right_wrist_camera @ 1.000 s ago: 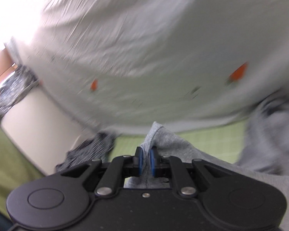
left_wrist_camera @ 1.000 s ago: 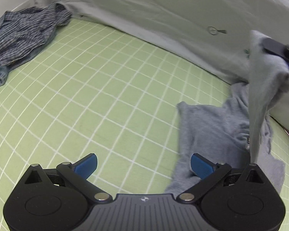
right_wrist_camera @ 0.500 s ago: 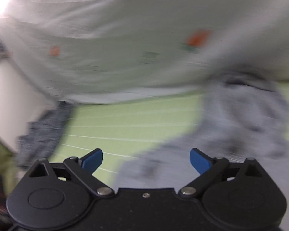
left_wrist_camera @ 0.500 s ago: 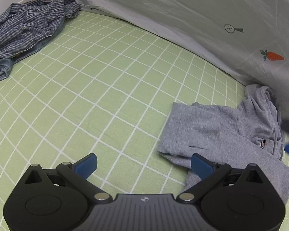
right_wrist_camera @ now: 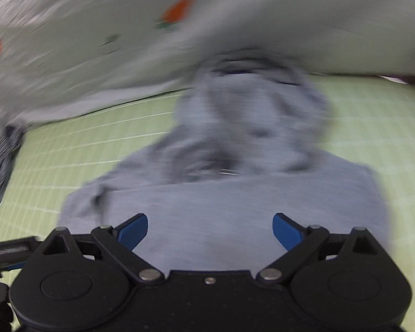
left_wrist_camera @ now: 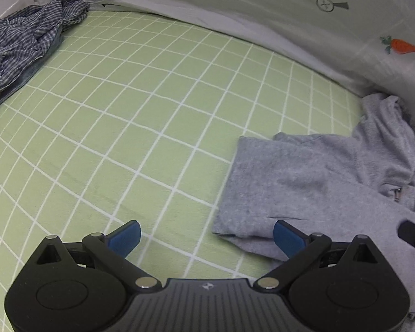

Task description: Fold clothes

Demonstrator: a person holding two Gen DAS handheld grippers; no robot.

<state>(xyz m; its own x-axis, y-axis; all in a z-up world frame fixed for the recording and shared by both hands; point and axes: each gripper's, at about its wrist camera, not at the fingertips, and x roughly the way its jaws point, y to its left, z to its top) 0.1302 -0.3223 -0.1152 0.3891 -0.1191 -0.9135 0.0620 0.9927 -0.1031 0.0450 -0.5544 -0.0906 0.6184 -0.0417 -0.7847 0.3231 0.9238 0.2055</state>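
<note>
A green checked sheet (left_wrist_camera: 141, 116) covers the bed, with a white carrot-print cover (left_wrist_camera: 290, 13) banked up along its far edge. The grey hoodie (left_wrist_camera: 304, 188) lies spread near that cover, hood towards it and one sleeve seemingly folded across the body (the right view is blurred, so the far sleeve is hard to read). Both the left gripper (left_wrist_camera: 206, 235) and the right gripper (right_wrist_camera: 210, 229) hang with fingers spread wide, holding nothing. A folding stage, I'd judge; the next grasp wants a clean edge or sleeve pinched. A crumpled plaid shirt (left_wrist_camera: 22, 47) lies well apart.
</note>
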